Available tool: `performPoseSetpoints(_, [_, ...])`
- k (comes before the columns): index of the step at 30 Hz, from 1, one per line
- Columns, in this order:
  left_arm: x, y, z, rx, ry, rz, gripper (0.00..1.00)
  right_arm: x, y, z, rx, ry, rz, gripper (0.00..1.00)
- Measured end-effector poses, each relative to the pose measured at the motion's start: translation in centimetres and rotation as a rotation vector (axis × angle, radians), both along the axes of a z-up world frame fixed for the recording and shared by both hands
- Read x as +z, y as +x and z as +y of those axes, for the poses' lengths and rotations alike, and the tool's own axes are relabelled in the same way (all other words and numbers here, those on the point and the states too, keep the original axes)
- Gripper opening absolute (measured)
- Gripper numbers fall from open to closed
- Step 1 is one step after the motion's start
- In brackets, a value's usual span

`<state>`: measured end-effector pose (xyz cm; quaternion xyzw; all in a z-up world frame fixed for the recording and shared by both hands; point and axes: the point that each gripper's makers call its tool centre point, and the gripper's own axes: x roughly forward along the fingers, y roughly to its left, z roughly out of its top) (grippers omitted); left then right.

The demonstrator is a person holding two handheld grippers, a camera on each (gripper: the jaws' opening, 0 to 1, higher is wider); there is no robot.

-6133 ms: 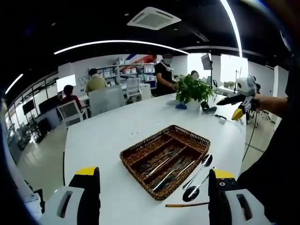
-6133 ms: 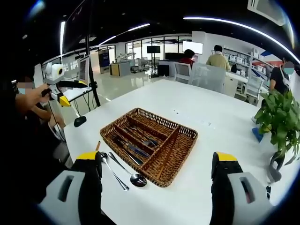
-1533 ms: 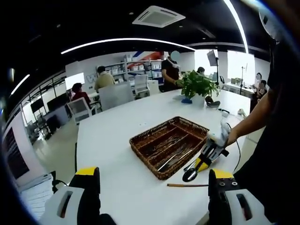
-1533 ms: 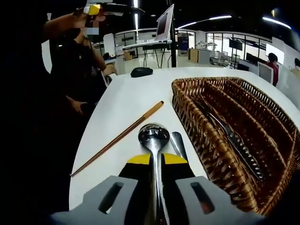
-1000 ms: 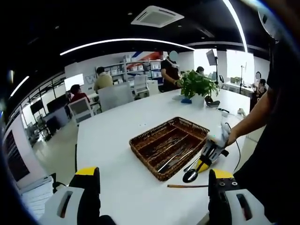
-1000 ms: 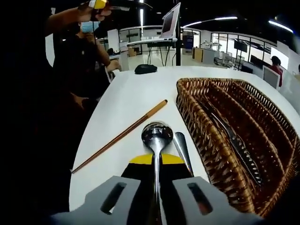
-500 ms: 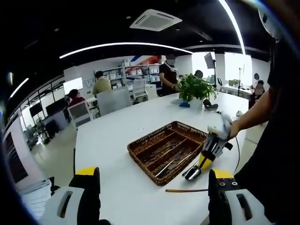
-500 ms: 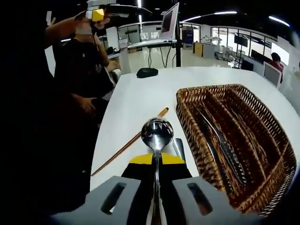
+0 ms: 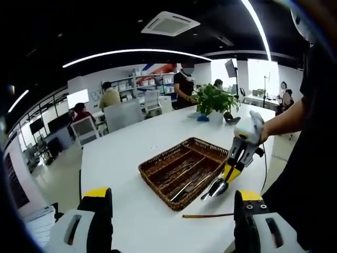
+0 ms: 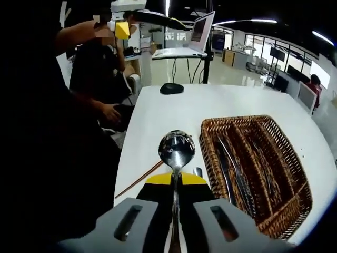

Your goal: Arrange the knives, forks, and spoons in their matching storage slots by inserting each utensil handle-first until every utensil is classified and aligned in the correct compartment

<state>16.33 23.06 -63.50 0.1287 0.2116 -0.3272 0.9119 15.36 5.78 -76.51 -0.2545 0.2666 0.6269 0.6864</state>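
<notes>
Spoon going up, tray half sorted

I'm pinching a spoon (image 10: 176, 149) in the right tongs (image 10: 175, 182) beside the wicker tray (image 10: 287, 211); left tongs (image 9: 171, 203) spread, one spoon (image 10: 197, 172) waiting on the table (image 10: 158, 113).

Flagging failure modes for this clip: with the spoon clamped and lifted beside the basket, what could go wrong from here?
The right gripper holds the spoon by its handle with the bowl pointing forward, so handle-first insertion may need a reorient. The thin handle could pivot or slip. The wicker basket has narrow compartments already holding cutlery, so the spoon might land in the wrong one.
</notes>
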Motion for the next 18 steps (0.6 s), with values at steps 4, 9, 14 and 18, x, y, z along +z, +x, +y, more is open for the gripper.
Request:
performPoseSetpoints(4, [0.0, -0.1, -0.7, -0.018, -0.002, 0.004, 1.0, 1.7, 0.5, -0.3, -0.001, -0.007, -0.012, 0.0])
performPoseSetpoints(9, [-0.1, -0.1, -0.8, -0.026, 0.001, 0.004, 1.0, 4.4, 1.3, 0.0, -0.002, 0.013, -0.078, 0.0])
performPoseSetpoints(14, [-0.3, 0.0, -0.4, -0.023, 0.001, 0.007, 1.0, 7.9, 1.4, 0.5, -0.008, 0.027, -0.077, 0.0])
performPoseSetpoints(18, [-0.2, -0.1, -0.6, -0.026, 0.002, 0.012, 1.0, 9.1, 1.6, 0.7, 0.014, -0.004, -0.127, 0.0])
